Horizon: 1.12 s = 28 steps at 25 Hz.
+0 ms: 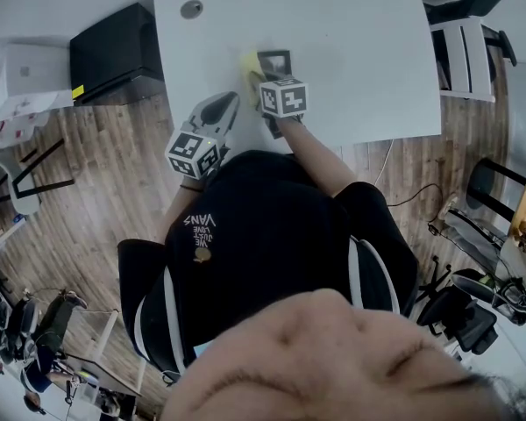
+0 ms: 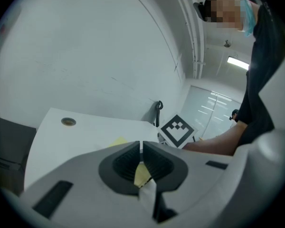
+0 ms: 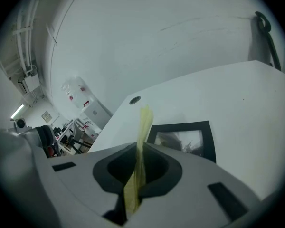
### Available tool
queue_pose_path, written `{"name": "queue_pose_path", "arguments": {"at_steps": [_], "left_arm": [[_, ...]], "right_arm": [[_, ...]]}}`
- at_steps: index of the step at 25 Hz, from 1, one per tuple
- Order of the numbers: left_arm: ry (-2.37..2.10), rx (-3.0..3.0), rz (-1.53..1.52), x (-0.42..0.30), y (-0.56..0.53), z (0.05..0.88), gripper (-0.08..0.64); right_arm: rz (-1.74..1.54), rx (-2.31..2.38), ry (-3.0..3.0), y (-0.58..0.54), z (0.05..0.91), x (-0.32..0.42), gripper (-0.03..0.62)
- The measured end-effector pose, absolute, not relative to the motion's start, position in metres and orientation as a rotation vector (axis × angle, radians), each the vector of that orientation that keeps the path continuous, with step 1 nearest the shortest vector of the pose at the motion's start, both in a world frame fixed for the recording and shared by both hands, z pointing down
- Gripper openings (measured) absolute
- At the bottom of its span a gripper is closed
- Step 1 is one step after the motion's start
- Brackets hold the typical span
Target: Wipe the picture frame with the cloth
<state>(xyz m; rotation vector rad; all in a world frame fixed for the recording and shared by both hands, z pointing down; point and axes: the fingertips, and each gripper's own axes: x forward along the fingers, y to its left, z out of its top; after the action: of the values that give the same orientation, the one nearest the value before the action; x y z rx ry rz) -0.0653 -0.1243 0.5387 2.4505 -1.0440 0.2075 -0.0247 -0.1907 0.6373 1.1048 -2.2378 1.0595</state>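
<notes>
Right hand-held gripper (image 3: 138, 148) jaws are clamped on the yellow cloth (image 3: 143, 127), which stands edge-on just beside the picture frame (image 3: 180, 140). Left hand-held gripper (image 2: 140, 148) jaws are together, apart from the frame. Black-bordered, with glossy glazing, the frame lies flat on the white bench (image 3: 249, 106). Cloth-to-frame contact cannot be confirmed, so wiping appears largely outstanding.

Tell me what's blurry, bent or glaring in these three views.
Head view: heavy fisheye bows the table edges; the near head is unfocused. Right gripper view: the close cloth is soft, the picture frame glass reflects palely. Left gripper view: dark corners.
</notes>
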Motion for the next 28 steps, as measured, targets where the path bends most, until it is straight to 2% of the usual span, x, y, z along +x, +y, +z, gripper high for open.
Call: {"name": "queue_pose_path", "arguments": {"at_steps": [28], "left_arm": [[-0.968,2.473,0.207,-0.054,-0.122,0.541,0.029]], "right_arm": [[1.045,1.367,-2.068,-0.187,0.643,0.077,0.025]]}}
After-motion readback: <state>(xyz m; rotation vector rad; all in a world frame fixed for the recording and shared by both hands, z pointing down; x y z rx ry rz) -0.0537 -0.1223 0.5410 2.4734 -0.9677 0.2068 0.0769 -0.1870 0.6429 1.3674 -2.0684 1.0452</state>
